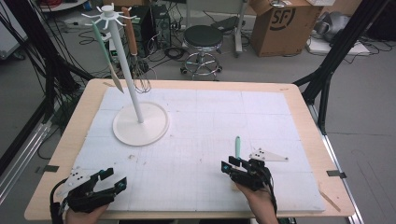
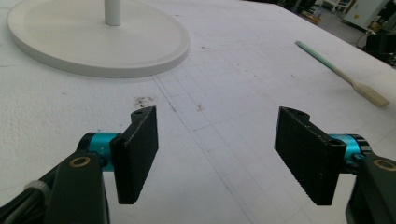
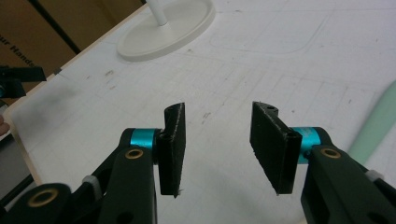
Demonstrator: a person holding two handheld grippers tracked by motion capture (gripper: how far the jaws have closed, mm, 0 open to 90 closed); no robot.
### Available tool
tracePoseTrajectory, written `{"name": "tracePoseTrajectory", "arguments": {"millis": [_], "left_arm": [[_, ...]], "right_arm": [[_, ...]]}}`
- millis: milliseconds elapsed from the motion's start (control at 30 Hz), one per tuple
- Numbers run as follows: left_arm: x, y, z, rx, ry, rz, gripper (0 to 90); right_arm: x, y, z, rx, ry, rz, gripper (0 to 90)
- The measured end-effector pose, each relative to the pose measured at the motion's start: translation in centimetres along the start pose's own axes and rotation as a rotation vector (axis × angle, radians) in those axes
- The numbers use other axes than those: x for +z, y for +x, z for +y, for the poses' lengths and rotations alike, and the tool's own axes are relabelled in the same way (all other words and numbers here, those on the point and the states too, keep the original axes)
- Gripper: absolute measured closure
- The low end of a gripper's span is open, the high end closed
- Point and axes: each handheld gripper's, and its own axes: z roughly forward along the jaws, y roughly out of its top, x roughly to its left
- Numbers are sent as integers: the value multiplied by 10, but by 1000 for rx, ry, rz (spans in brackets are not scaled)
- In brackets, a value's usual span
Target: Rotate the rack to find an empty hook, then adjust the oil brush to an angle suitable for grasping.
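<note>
Two utensils already hang from the white rack with its round base and spoked top (image 1: pixel 140 122) at the far left of the white foam mat (image 1: pixel 205 121): a mint-handled wooden spatula (image 1: pixel 105 51) and a brown-handled wire whisk (image 1: pixel 135 56). A third utensil, a slim spatula with a mint-green handle and pale wooden blade (image 2: pixel 341 72), lies flat on the mat near the person's right hand, well apart from the rack. The right gripper (image 1: pixel 233 165) hovers just beside the near end of that spatula, its black jaws standing apart with nothing between them; in the right gripper view the green handle lies off to the side of the jaws, not inside them. The left gripper (image 1: pixel 112 179) rests at the near left edge, jaws likewise apart and empty. By this showing the job is roughly two-thirds done: the last spatula has yet to be gripped, lifted and hung.
</note>
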Motion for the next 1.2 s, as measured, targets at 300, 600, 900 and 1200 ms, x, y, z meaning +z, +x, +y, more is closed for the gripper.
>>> {"name": "tracePoseTrajectory", "arguments": {"millis": [300, 600, 900, 1200], "left_arm": [[0, -1, 0, 5, 6, -3, 309], [2, 0, -1, 1, 11, 5, 309], [2, 0, -1, -1, 11, 6, 309], [2, 0, -1, 2, 15, 5, 309]], "right_arm": [[-2, -5, -1, 4, -2, -15, 547], [3, -52, 14, 126, -22, -57, 749], [8, -82, 17, 209, -10, -93, 896], [22, -104, 16, 297, 36, -130, 895]]}}
